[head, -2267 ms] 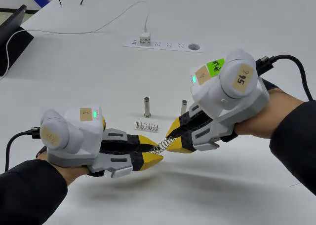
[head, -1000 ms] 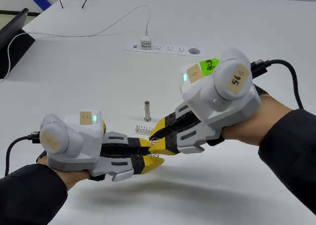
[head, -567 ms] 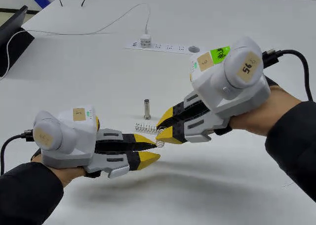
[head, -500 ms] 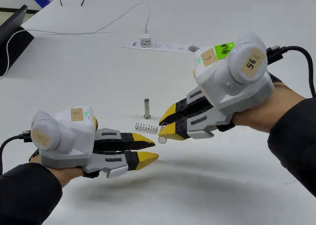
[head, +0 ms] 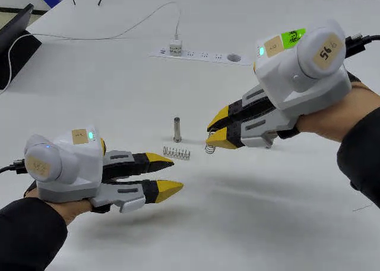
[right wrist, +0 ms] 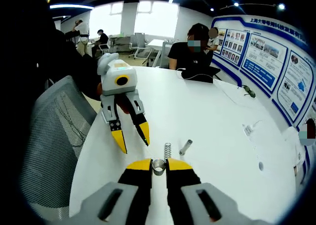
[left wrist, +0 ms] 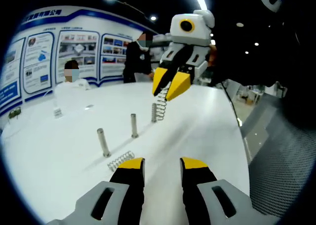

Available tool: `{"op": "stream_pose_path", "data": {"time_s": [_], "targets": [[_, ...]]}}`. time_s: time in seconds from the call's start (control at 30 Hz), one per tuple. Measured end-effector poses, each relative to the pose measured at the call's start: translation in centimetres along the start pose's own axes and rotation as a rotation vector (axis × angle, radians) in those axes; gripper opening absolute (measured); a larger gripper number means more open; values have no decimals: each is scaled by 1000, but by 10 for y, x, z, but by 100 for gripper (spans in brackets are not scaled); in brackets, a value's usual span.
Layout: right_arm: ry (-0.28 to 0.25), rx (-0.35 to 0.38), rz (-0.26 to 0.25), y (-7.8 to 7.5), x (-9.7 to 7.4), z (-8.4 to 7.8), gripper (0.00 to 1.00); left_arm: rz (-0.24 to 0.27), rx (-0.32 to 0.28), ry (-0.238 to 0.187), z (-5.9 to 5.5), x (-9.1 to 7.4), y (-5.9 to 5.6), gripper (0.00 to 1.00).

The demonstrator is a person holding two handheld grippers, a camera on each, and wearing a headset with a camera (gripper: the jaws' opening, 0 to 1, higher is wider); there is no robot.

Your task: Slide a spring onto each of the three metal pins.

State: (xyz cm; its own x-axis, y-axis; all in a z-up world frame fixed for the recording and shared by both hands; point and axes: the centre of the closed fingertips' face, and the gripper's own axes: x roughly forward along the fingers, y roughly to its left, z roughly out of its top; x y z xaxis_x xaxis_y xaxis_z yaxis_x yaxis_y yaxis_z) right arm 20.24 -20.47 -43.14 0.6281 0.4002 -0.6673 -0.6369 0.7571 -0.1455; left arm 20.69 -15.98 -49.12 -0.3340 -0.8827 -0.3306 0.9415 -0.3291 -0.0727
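Head view: held spring (head: 209, 148) half-hidden in right gripper (head: 209, 136)

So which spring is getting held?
The spring pinched in the right gripper, hanging from its yellow tips. The other spring lies flat on the table near the upright pin, with nothing gripping it.

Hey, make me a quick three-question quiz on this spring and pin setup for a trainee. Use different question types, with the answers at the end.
1. True or false: the left gripper is clamped on a spring.
2. The loose spring beside the pin is: A) standing upright, B) lying on its side, C) gripped by jaws.
3. Fill in: the ___ gripper pinches the held spring.
Key: 1 false, its jaws are open and empty; 2 B; 3 right gripper.
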Motion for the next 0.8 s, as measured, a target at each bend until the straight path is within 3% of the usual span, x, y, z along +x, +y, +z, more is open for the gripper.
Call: {"op": "stream_pose_path", "data": {"time_s": [0.3,0.53,0.8], "targets": [[21,22,-60,-26,-9,-2,12,29,-12,-3,-3,-4,6,37],[50,66,-119,-50,-10,-13,12,41,-15,-6,-3,-6,8,41],[55,109,-143,-66,-4,-21,12,40,-18,-3,-5,-6,8,42]]}}
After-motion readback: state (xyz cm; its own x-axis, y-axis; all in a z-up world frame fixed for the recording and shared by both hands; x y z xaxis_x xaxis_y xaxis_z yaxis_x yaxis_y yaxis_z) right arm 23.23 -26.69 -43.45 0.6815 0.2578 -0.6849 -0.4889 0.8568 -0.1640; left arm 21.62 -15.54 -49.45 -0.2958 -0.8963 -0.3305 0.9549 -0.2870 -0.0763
